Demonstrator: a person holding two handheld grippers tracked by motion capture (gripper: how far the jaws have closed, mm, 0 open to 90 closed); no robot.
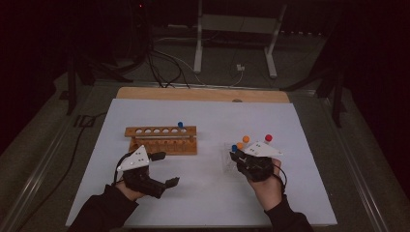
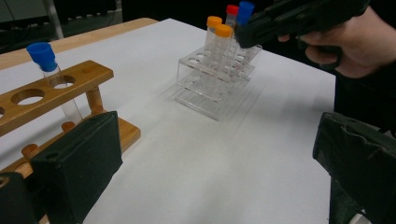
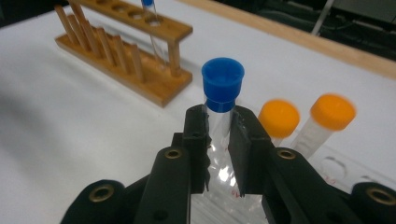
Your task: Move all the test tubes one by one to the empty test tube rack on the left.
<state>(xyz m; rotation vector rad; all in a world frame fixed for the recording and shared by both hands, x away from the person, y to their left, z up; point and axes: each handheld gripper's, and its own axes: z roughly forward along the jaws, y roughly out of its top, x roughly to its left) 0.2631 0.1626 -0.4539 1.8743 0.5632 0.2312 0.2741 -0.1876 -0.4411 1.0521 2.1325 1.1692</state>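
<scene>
White table sheet (image 1: 203,193), unreadable red marks on blue-capped tube (image 3: 222,100)

Left gripper (image 1: 167,169): lower left of the high view, jaws spread wide with nothing between them, pointing toward frame right.
Left forearm: dark sleeve entering from the bottom left edge.
Right gripper (image 3: 218,128): lower right of the high view, jaws clamped on a blue-capped tube (image 3: 221,95).
Right hand (image 1: 268,186): wrapped around the grip, bottom right.
</scene>
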